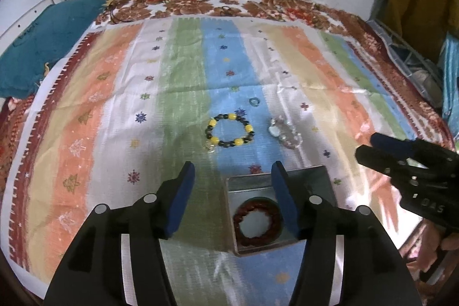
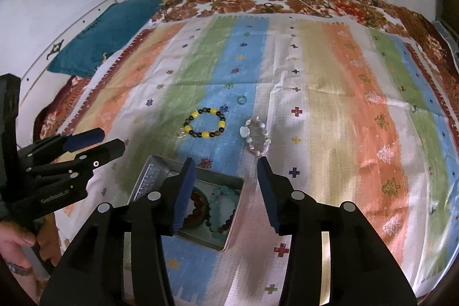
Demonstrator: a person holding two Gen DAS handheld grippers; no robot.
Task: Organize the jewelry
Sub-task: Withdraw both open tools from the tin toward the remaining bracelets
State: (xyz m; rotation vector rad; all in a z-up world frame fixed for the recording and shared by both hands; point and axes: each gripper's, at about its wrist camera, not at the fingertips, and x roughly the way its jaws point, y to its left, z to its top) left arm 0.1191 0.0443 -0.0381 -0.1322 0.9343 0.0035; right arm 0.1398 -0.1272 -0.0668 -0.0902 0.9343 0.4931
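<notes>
We hold our left gripper [image 1: 233, 171] and right gripper [image 2: 226, 167] about half open, nothing between the jaws. The metal tin [image 2: 229, 241] at six o'clock holds a dark red bracelet [image 1: 256, 222] and a teal one [image 2: 222, 202]. The yellow-and-black bracelet [image 1: 229, 129] and the pale bracelet [image 2: 256, 139] lie at twelve on the striped cloth [image 1: 114, 105].

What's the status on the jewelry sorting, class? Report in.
Left gripper and right gripper open, empty. Square metal tin holds two bracelets. Yellow-and-black beaded bracelet and pale stone bracelet lie on striped cloth. Path unobstructed.
</notes>
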